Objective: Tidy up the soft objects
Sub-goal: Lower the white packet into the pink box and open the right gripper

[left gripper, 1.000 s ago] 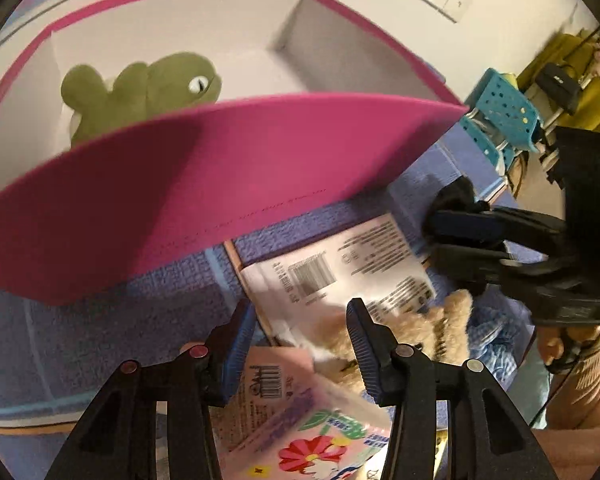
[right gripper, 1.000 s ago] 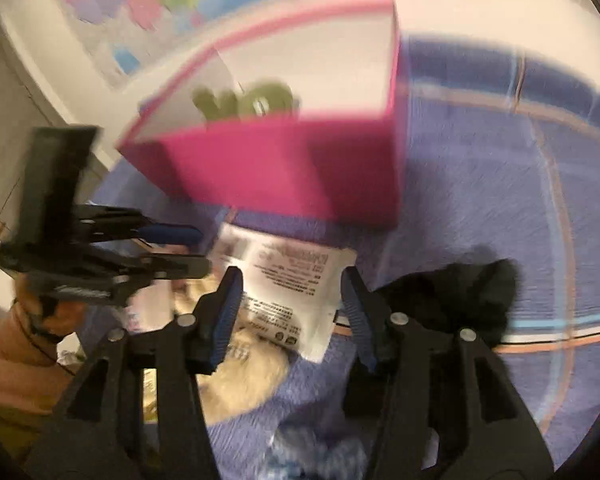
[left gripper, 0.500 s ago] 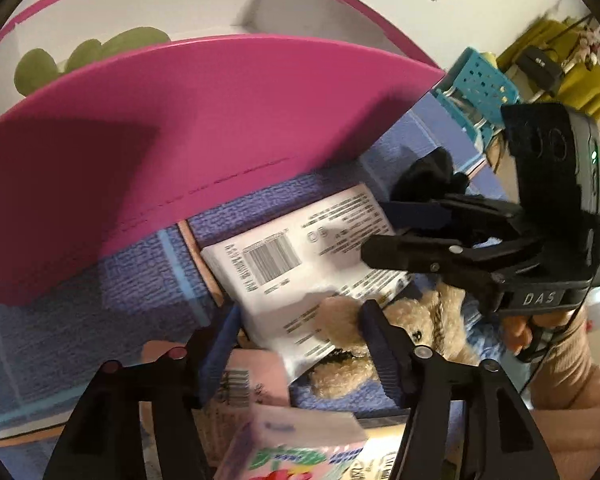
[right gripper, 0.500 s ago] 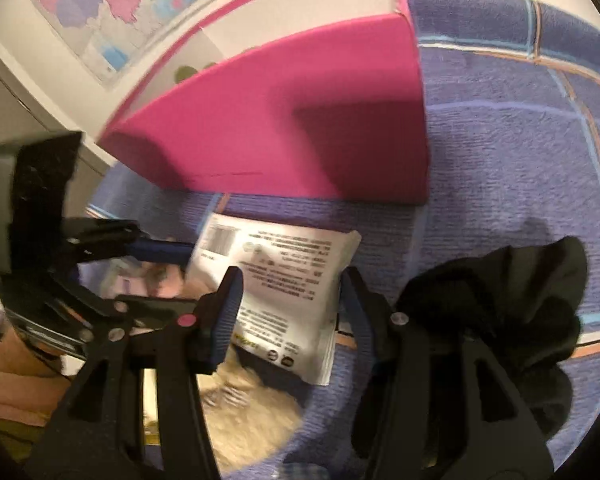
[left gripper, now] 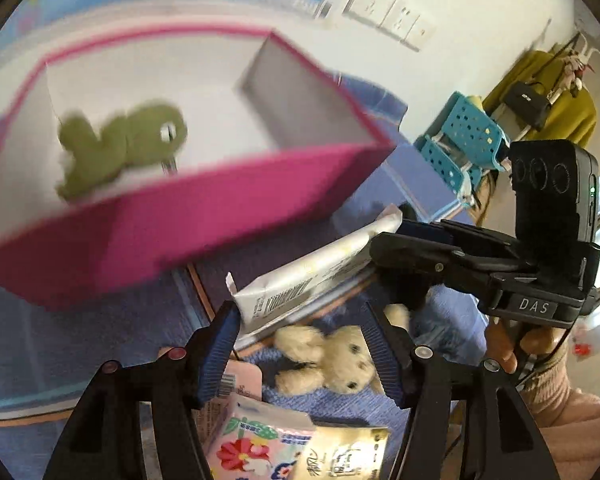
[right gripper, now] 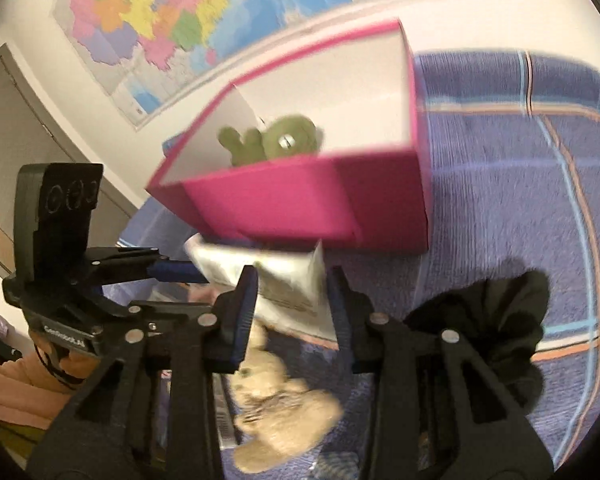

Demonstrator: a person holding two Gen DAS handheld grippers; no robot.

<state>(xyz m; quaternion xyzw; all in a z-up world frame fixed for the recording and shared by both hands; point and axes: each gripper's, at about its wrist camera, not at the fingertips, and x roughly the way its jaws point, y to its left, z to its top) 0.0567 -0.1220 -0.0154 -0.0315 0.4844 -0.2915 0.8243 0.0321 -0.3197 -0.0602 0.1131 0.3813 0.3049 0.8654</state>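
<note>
A pink box [left gripper: 220, 232] [right gripper: 300, 208] stands on the purple carpet with a green plush [left gripper: 120, 148] [right gripper: 276, 140] inside. A white packet [left gripper: 300, 284] [right gripper: 288, 284] hangs tilted above the carpet in front of the box. My right gripper [right gripper: 294, 276] [left gripper: 396, 240] is closing, and its pads press on the packet's far end. The packet's near corner lies by one fingertip of my left gripper [left gripper: 300, 316] [right gripper: 180, 272], which is open. A cream teddy bear [left gripper: 332, 360] [right gripper: 276, 412] lies on blue cloth below both grippers.
A black cloth [right gripper: 488, 320] is bunched on the carpet to the right. A floral tissue pack [left gripper: 260, 440] and a gold pack [left gripper: 348, 456] lie near the left gripper's base. A blue stool [left gripper: 460, 140] stands beyond the carpet. A hand [left gripper: 540, 340] holds the right gripper.
The white packet has come up off the carpet and tilted. Both grippers rose, so the green plush shows over the box wall again. The right jaws have narrowed onto the packet.
</note>
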